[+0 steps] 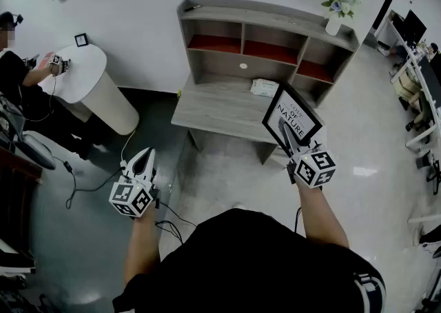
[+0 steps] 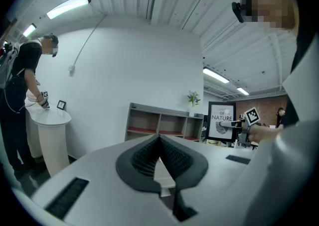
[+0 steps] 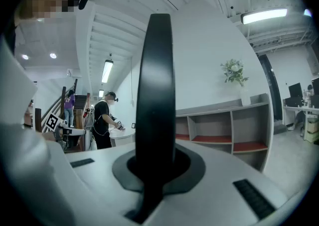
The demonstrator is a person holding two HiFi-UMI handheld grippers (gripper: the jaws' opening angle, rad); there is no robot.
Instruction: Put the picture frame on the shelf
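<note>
The picture frame (image 1: pixel 293 120) is black with a white print. My right gripper (image 1: pixel 284 128) is shut on its lower edge and holds it tilted in the air, in front of the right end of the grey wooden shelf unit (image 1: pixel 224 106). In the right gripper view the frame (image 3: pixel 157 85) stands edge-on as a dark bar between the jaws, with the shelf (image 3: pixel 229 130) beyond it. My left gripper (image 1: pixel 145 156) hangs low at the left, shut and empty, away from the shelf. The left gripper view shows the shelf (image 2: pixel 159 123) ahead and the held frame (image 2: pixel 221 119) at the right.
A vase of flowers (image 1: pixel 339 1) stands on the shelf top at the right. A white packet (image 1: pixel 264 87) lies on the lower desk surface. At the left are a white round pedestal (image 1: pixel 93 81) and a person (image 1: pixel 17 70). Cables (image 1: pixel 89 180) trail over the floor.
</note>
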